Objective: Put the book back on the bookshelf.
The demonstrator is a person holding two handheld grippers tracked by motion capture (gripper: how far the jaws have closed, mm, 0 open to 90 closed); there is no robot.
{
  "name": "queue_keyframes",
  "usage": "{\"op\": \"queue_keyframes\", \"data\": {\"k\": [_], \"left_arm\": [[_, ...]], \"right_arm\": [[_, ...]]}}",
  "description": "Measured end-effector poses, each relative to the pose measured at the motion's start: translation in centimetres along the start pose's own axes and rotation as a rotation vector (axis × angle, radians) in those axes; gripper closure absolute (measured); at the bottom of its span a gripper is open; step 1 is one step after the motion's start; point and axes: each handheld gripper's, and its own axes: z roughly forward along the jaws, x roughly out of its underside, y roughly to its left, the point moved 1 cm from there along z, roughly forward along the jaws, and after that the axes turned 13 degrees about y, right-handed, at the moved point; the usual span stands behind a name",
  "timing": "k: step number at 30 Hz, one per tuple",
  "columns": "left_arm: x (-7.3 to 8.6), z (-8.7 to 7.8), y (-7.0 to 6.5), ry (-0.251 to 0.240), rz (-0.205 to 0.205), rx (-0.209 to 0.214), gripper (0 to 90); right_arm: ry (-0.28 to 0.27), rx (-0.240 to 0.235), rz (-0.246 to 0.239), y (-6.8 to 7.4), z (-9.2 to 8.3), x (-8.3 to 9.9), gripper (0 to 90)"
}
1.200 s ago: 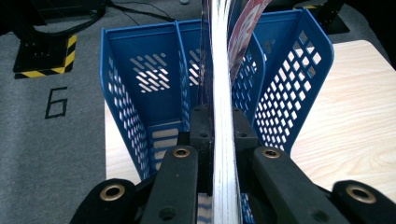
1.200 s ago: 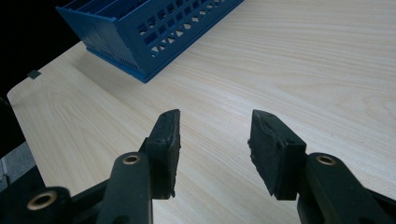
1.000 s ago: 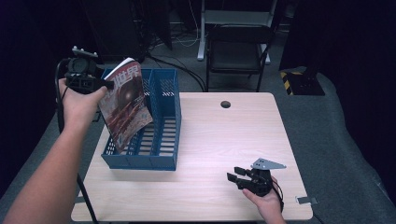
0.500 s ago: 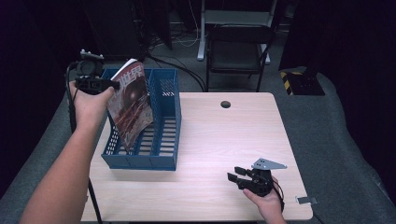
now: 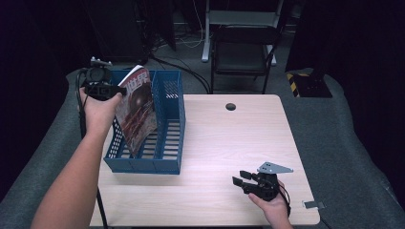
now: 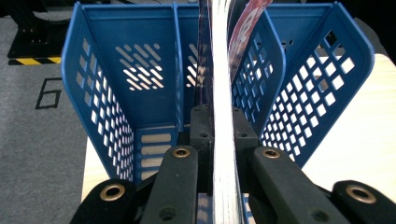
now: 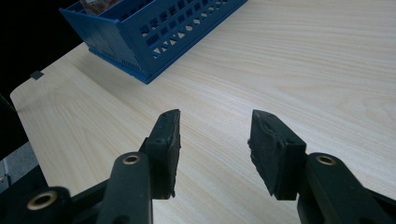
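A magazine point(image 5: 137, 112) with a dark red cover stands tilted in the blue slotted file rack point(image 5: 167, 157), its lower edge down between the rack's walls. My left gripper point(image 5: 118, 90) is shut on the magazine's upper left edge. In the left gripper view the magazine point(image 6: 222, 93) runs edge-on between the two jaws, above the blue rack point(image 6: 116, 93) and its middle divider. My right gripper point(image 5: 242, 181) rests low over the table's front right part, open with nothing between its pads point(image 7: 168, 140); the gap point(image 7: 214, 149) shows bare wood.
The light wooden table point(image 5: 229, 143) has a round cable hole point(image 5: 231, 106) near its far edge. A dark chair point(image 5: 241, 47) stands behind the table. A grey cloth drapes around the table's sides. The blue rack point(image 7: 154, 28) lies ahead of the right gripper.
My left hand has moved the magazine down and to the right, deeper into the rack. The right gripper has stayed put.
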Motion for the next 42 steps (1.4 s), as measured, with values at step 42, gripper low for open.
{"op": "queue_keyframes", "data": {"k": [42], "left_arm": [[2.7,2.6,0.1,0.143,0.075,0.002,82.3]], "right_arm": [[0.003,0.001,0.003,0.1,0.2,0.0,52.6]]}}
